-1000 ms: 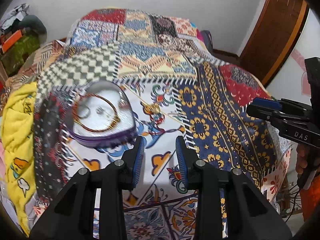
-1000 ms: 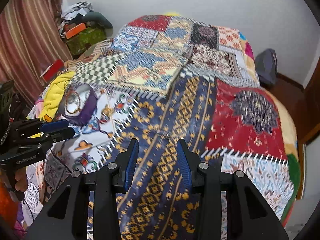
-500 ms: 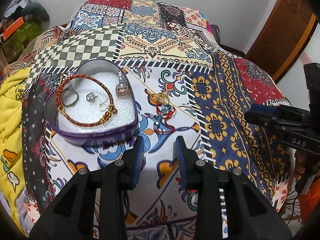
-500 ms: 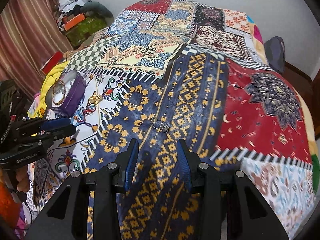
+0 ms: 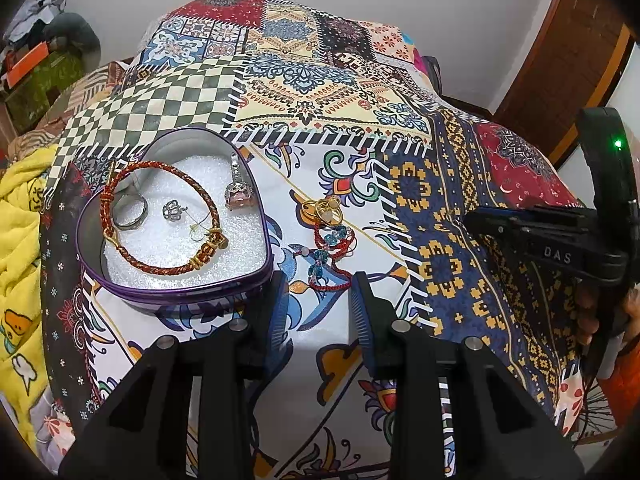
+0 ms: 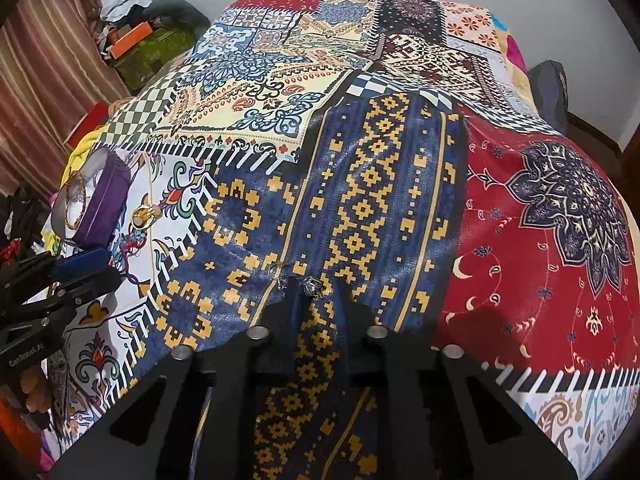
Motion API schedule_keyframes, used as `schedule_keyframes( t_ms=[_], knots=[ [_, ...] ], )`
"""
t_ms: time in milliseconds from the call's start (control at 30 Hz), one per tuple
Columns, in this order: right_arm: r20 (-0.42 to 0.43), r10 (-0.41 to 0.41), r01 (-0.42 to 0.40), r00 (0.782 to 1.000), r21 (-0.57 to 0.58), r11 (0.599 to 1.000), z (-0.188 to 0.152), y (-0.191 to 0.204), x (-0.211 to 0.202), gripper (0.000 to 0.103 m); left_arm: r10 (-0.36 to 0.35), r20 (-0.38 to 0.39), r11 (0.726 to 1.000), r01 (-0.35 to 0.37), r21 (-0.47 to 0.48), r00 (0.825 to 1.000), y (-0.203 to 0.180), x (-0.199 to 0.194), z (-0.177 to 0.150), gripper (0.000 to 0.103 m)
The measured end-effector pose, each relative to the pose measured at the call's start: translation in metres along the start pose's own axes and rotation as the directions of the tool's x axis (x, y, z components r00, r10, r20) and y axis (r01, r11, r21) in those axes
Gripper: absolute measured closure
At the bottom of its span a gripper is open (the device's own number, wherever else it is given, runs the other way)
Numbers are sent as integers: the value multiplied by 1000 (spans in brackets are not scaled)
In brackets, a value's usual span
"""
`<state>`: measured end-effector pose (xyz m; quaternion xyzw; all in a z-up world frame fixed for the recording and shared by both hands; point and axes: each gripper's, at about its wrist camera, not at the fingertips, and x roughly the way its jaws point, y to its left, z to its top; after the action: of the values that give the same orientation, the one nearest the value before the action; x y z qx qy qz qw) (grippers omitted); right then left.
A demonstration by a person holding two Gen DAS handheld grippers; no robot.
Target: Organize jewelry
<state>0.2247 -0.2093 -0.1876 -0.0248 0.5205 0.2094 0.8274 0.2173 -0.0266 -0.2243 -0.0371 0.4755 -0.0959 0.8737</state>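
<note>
A purple heart-shaped tin (image 5: 176, 288) lined with white foam sits on the patchwork bedspread; it also shows in the right wrist view as the tin (image 6: 106, 204). Inside lie a red-and-gold braided bracelet (image 5: 160, 266), a silver ring (image 5: 130, 212), a small silver earring (image 5: 173, 211) and a pink-stone ring (image 5: 239, 195). Beside the tin rest gold rings (image 5: 323, 210) and a red cord bracelet with blue beads (image 5: 328, 256). My left gripper (image 5: 318, 300) is open, just short of the cord bracelet. My right gripper (image 6: 316, 300) is open, its tips flanking a small silver piece (image 6: 313, 286) on the blue patch.
The bedspread (image 6: 376, 184) covers the whole bed. A yellow blanket (image 5: 20, 248) lies at the left edge. Clutter with an orange box (image 6: 130, 40) stands by the striped curtain (image 6: 44, 80). A wooden door (image 5: 568, 60) is at the right.
Both grippers have moved forward and down toward the bed. The left has closed in on the tin and cord bracelet; the right has come down around the small silver piece.
</note>
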Motion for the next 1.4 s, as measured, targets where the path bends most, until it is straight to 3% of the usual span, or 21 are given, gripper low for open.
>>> schedule_keyframes(
  t_ms=[467,600,833,1100,1400],
  knots=[
    [29,26,-26,999,-6,1000,-5,10,-12,94,10,-4,999,-10,46,1000,-2,11,11,70],
    [42,34,-33,999,-13,999,-7,14,-17,94,22,-4,998,-22,60,1000,-5,12,12,97],
    [83,43,-42,996,-15,999,-7,19,-35,94,23,2,997,-23,67,1000,-15,6,8,96],
    [149,46,-42,988,-31,999,1,28,-65,94,12,65,999,-15,49,998,-17,-33,7,97],
    [238,49,-35,970,-62,997,9,49,-102,94,22,182,1000,-24,6,983,-1,-92,12,96]
  ],
)
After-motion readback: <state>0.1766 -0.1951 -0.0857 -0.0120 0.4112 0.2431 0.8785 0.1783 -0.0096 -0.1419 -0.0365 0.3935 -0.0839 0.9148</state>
